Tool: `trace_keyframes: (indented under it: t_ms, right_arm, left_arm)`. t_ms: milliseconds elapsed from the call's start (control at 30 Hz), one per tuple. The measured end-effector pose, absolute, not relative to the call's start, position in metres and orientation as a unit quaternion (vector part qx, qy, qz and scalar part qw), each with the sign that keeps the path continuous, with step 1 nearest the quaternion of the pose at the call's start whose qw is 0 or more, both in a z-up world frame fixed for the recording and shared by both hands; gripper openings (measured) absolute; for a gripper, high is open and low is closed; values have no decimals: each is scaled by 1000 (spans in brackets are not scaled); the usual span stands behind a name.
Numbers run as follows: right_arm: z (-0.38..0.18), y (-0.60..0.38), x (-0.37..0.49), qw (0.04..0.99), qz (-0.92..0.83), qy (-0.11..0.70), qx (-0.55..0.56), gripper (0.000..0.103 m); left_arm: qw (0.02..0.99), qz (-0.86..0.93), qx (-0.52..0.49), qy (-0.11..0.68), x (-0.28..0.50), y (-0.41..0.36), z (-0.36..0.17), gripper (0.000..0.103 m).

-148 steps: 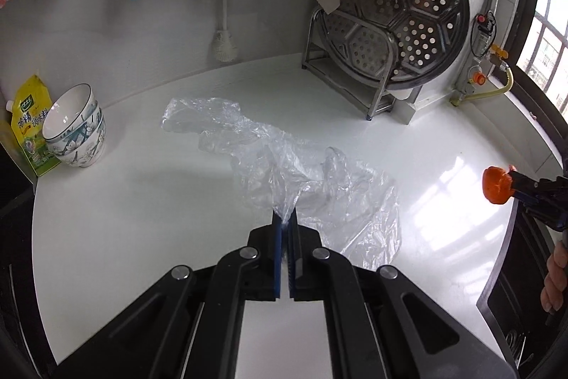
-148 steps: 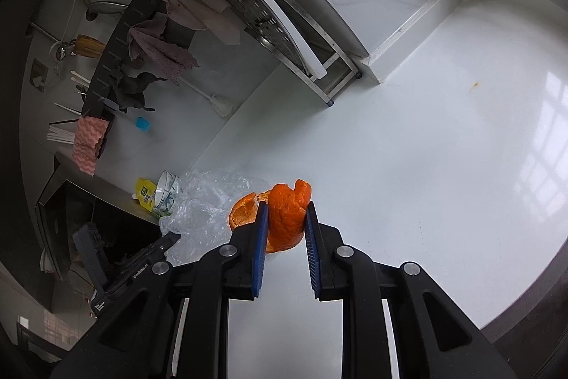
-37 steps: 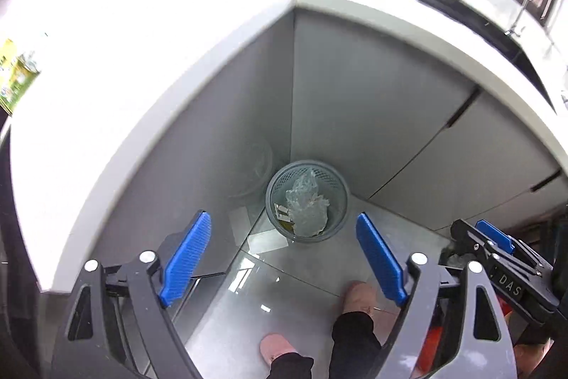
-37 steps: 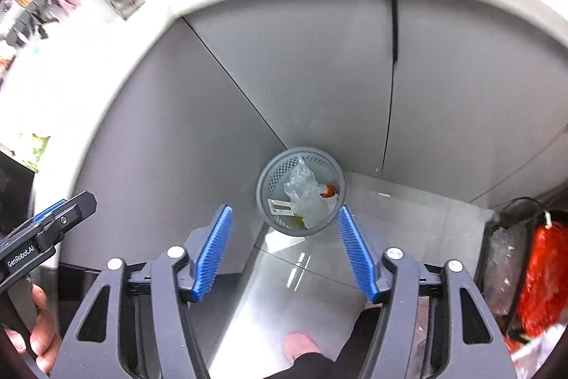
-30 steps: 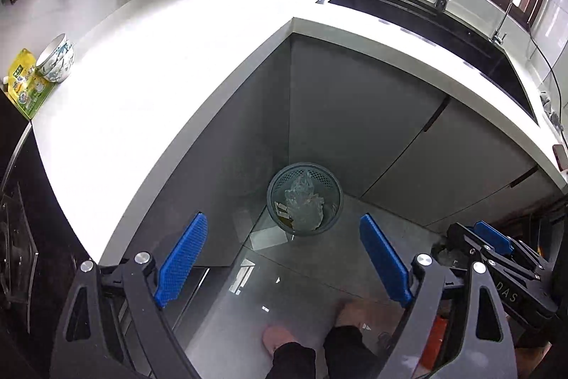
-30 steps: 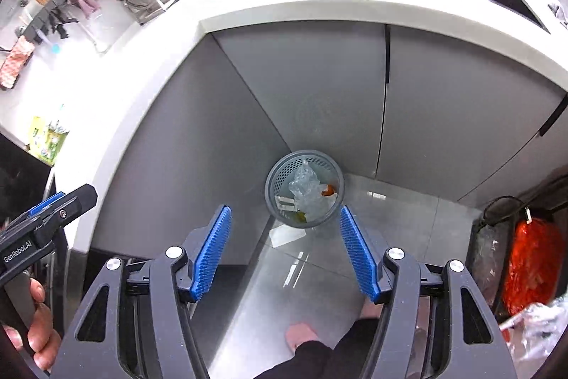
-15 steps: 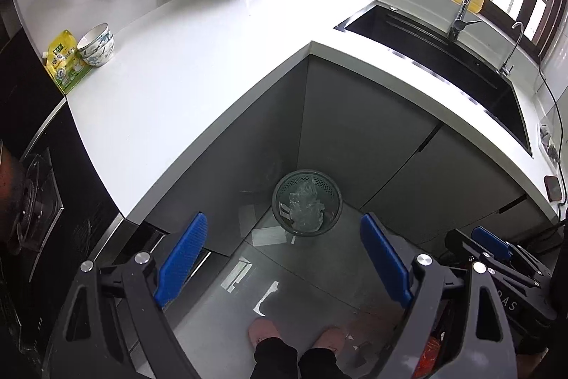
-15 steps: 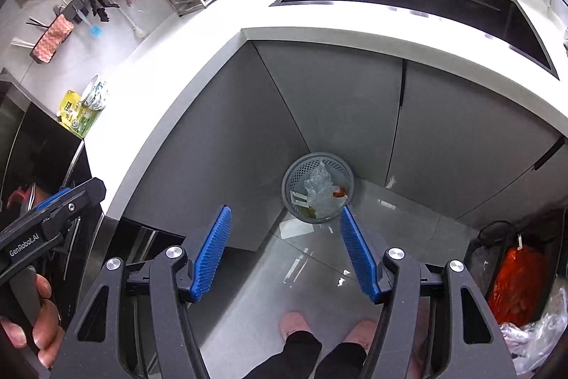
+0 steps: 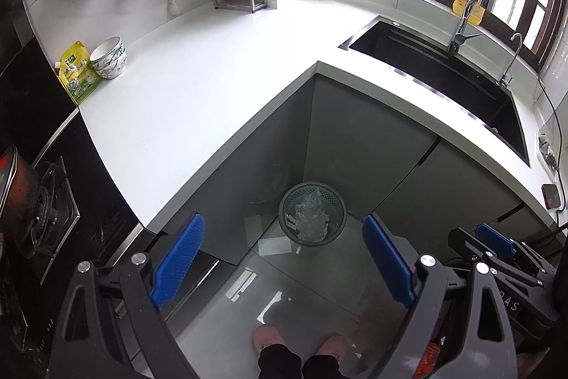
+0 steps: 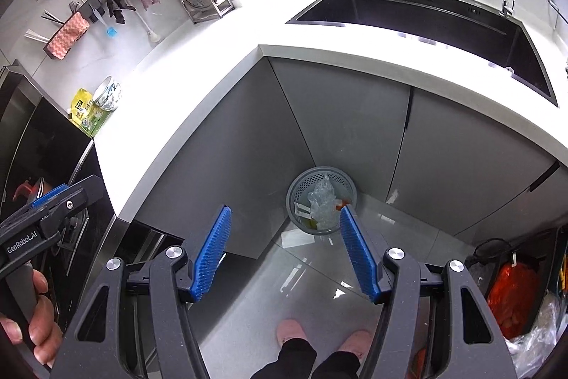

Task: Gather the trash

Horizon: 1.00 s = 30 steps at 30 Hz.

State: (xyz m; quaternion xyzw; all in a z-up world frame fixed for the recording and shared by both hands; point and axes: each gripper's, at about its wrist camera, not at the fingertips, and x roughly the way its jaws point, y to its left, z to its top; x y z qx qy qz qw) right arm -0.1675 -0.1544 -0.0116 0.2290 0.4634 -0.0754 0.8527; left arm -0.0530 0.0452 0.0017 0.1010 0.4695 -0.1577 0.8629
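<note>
A grey mesh trash bin [image 9: 335,201] stands on the floor in the corner of the cabinets; it also shows in the right wrist view [image 10: 349,187]. Crumpled clear plastic [image 9: 310,219] lies inside it, and in the right wrist view the plastic [image 10: 321,201] lies beside a bit of orange peel [image 10: 341,204]. My left gripper [image 9: 282,260] is open and empty, high above the floor. My right gripper [image 10: 284,249] is open and empty, also high above the bin.
A white L-shaped counter [image 9: 198,80] wraps the corner with a black sink [image 9: 443,77] at right. Stacked bowls [image 9: 108,57] and a yellow packet [image 9: 76,70] sit at the counter's left end. A stove [image 9: 32,219] is at the left. The person's feet [image 9: 298,341] stand on the grey floor.
Both grippers have risen and pulled back from the bin, so more of the counter and sink shows. Earlier they held the plastic and the peel; both now lie in the bin.
</note>
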Motion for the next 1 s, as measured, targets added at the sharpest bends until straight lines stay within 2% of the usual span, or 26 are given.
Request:
trace_keyframes:
  t_ms: [1000]
  right_arm:
    - [15, -148, -174, 866, -77, 448, 206, 61]
  left_arm:
    - [873, -145, 95, 455, -58, 71, 22, 96]
